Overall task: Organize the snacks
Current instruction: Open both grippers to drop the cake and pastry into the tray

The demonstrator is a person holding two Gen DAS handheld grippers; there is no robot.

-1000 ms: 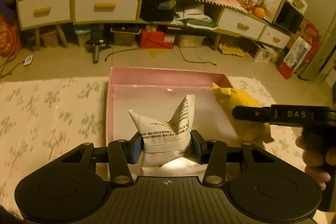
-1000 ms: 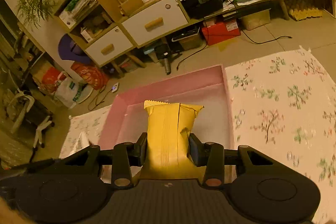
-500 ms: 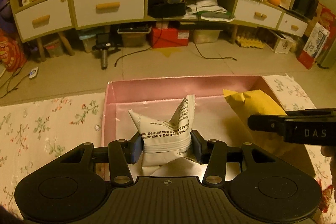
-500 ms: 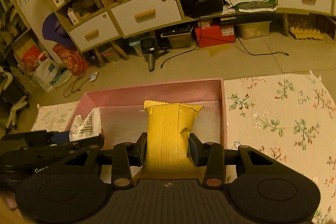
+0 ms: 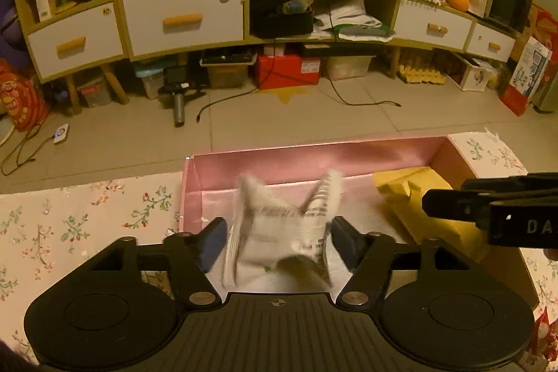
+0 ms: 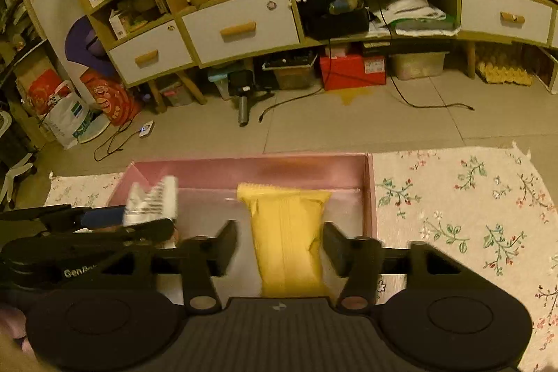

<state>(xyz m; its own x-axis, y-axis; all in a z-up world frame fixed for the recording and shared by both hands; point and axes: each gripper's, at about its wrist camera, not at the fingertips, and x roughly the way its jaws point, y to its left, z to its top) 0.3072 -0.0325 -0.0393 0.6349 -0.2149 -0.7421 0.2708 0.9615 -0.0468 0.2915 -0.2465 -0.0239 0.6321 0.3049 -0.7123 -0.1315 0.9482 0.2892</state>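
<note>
The pink box (image 5: 314,152) is the landmark here, sitting open-topped on the floral cloth (image 5: 69,218) that covers the bench.

The left gripper (image 5: 275,236) hangs over the box's left half. Its jaws have just been opening and now stand apart, with a gap showing on each side of the white packet (image 5: 279,225). The packet is between the pads but not pressed by them, and it is motion-blurred, so its exact pose inside the box is unclear. Its printed corners point up toward the box's far wall.

The right gripper (image 6: 279,243) hangs over the box's right half. Its jaws have also just been opening. The yellow packet (image 6: 286,232) lies lengthwise between them, free of both pads, its crimped far end close to the box's far wall and its right edge near the box's right wall.

In the left wrist view the yellow packet (image 5: 425,208) shows in the box's right part, with the right gripper's black finger (image 5: 488,208) reaching over it. In the right wrist view the white packet (image 6: 153,201) shows in the box's left part, just beyond the left gripper's body (image 6: 80,246).

Past the box, across the tiled floor (image 6: 348,124), stands a low cabinet (image 6: 240,23) with white drawers.
</note>
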